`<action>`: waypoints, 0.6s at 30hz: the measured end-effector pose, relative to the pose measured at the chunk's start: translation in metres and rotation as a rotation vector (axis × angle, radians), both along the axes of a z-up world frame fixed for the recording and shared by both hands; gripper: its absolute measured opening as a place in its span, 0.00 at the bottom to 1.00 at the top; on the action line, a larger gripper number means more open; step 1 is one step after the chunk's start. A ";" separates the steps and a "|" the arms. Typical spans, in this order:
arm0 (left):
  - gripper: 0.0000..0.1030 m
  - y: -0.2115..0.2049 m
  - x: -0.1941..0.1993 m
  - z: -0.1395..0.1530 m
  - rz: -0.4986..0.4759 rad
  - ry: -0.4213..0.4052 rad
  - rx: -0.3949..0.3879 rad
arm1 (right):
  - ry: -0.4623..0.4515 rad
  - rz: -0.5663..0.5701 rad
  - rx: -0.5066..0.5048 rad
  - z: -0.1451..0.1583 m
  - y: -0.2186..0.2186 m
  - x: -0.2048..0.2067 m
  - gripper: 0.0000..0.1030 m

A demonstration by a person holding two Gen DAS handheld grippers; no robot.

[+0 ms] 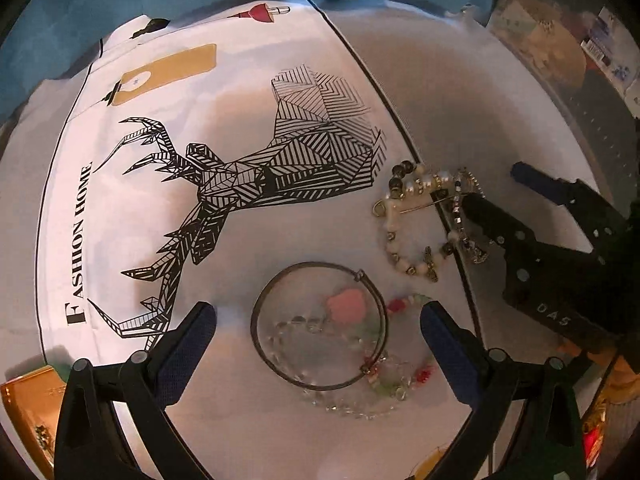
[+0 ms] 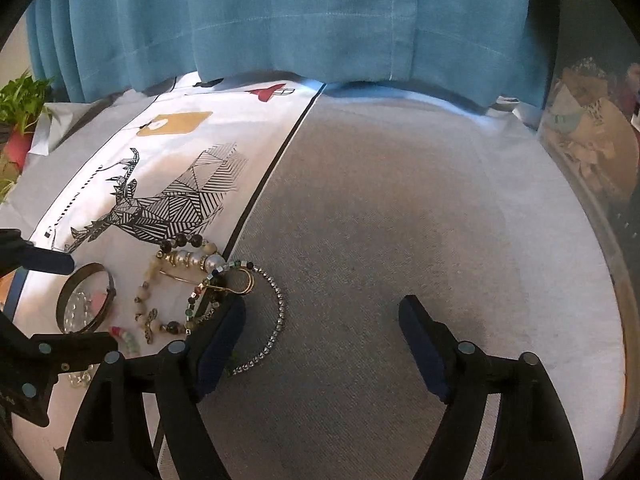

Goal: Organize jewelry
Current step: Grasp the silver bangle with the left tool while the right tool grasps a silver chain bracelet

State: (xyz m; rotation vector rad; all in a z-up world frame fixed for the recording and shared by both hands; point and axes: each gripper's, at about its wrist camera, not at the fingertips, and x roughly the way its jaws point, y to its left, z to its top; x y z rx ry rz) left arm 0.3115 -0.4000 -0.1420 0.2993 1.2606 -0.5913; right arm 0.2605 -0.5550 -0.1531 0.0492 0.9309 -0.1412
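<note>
My left gripper (image 1: 318, 320) is open, its jaws on either side of a dark metal bangle (image 1: 256, 332) lying over clear and pink-green beads (image 1: 346, 304). A pearl and dark-bead bracelet with a gold safety pin (image 1: 404, 200) lies to the right, tangled with other strands. My right gripper (image 2: 322, 316) is open; its left finger (image 2: 224, 328) touches the tangle of beaded bracelets (image 2: 188, 264) and a rhinestone chain (image 2: 280, 312). It also shows in the left wrist view (image 1: 496, 186). The bangle shows in the right wrist view too (image 2: 66, 292).
A white cloth with a black deer print (image 1: 248, 168) covers the table's left; grey cloth (image 2: 380, 220) covers the right. A blue curtain (image 2: 300, 20) hangs behind. A gold box (image 1: 24, 396) sits at the lower left. A potted plant (image 2: 20, 120) stands far left.
</note>
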 end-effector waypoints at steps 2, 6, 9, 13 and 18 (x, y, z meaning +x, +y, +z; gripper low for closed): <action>0.57 0.002 -0.002 0.007 -0.007 -0.041 -0.007 | -0.008 0.033 0.002 0.002 0.003 0.000 0.59; 0.57 0.009 -0.013 0.026 -0.032 -0.122 -0.021 | -0.023 0.146 -0.032 0.005 0.019 0.002 0.03; 0.57 0.020 -0.020 0.045 -0.031 -0.141 -0.047 | -0.036 0.102 -0.006 0.011 0.017 -0.005 0.03; 0.57 0.036 -0.027 0.076 -0.017 -0.182 -0.091 | -0.116 0.033 0.000 0.043 0.007 -0.030 0.03; 0.57 0.064 -0.050 0.113 0.006 -0.241 -0.129 | -0.171 0.036 -0.061 0.089 0.017 -0.063 0.03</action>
